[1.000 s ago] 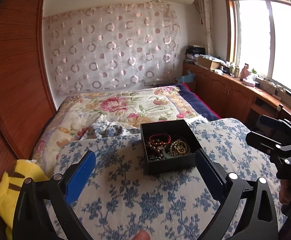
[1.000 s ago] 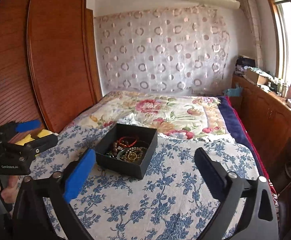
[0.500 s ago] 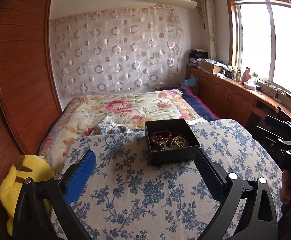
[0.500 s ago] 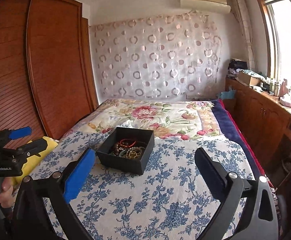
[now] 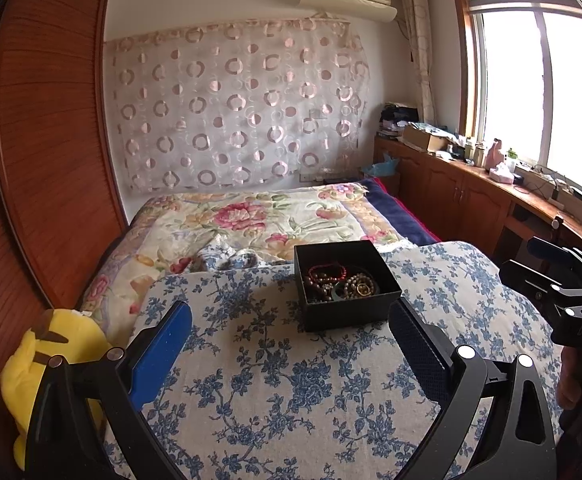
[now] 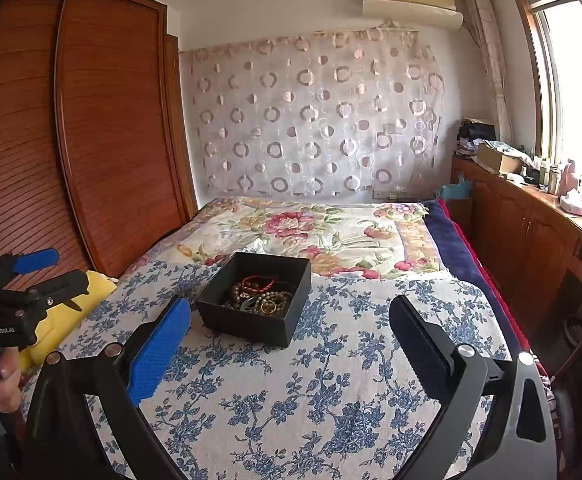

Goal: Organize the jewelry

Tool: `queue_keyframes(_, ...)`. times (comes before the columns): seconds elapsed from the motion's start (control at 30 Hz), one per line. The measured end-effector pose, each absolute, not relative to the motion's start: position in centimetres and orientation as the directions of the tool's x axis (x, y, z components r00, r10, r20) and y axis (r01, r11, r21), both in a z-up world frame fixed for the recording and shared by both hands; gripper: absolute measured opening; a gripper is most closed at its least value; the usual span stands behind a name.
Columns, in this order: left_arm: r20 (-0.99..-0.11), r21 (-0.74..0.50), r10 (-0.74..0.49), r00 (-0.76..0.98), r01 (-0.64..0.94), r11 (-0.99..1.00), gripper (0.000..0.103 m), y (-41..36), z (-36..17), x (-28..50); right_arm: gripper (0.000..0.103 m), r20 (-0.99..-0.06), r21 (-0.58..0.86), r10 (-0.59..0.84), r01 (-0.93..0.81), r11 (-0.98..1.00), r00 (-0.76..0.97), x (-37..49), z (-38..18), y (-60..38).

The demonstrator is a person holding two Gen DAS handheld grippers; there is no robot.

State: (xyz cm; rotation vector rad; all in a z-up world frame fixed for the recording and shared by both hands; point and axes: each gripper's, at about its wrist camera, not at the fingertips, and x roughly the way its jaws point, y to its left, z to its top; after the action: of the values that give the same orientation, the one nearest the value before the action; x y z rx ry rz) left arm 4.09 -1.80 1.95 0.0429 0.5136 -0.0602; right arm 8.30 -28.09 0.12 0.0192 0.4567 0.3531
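The left wrist view is taken from low over the near end of the bed (image 5: 291, 380), looking forward along the left gripper (image 5: 291, 340) toward the curtained far wall. The box (image 5: 347, 284) is seen just past the fingertips, a little right of centre. The right wrist view is taken from further right at much the same height and facing, with the box (image 6: 257, 300) left of centre beyond the right gripper (image 6: 289, 332). Bed, box, far wall, wardrobe and window side are shared by both views. Each gripper is caught at the other view's edge: the right gripper (image 5: 563, 288) at the right, the left gripper (image 6: 47, 272) at the left.
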Motion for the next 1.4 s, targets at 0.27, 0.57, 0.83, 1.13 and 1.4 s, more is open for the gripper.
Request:
queue_keyframes(0.27, -0.491, 0.025, -0.047, 0.870, 0.068, 0.997, 0.095, -1.74, 1.93, 4.07, 0.100, -0.428, 0.097, 0.338, -0.329, 0.939, 0.838, 8.25, 0.09, -28.09)
queue_keyframes(0.57, -0.490, 0.023, -0.049, 0.870, 0.069, 0.997, 0.095, -1.67, 1.97, 3.92, 0.100, -0.427, 0.094, 0.335, -0.327, 0.940, 0.840, 8.18, 0.11, -28.10)
queue_keyframes(0.83, -0.490, 0.023, -0.048, 0.870, 0.069, 0.997, 0.095, -1.70, 1.98, 3.85, 0.100, -0.427, 0.097, 0.337, -0.329, 0.939, 0.839, 8.16, 0.05, -28.09)
queue_keyframes(1.13, -0.490, 0.023, -0.047, 0.870, 0.067, 0.997, 0.095, -1.70, 2.12, 3.73, 0.100, -0.428, 0.096, 0.336, -0.328, 0.940, 0.839, 8.13, 0.04, -28.15)
queue_keyframes(1.4, -0.487, 0.022, -0.048, 0.872, 0.067, 0.998, 0.095, -1.69, 2.25, 3.65, 0.100, -0.427, 0.096, 0.337, -0.328, 0.940, 0.839, 8.13, 0.02, -28.15)
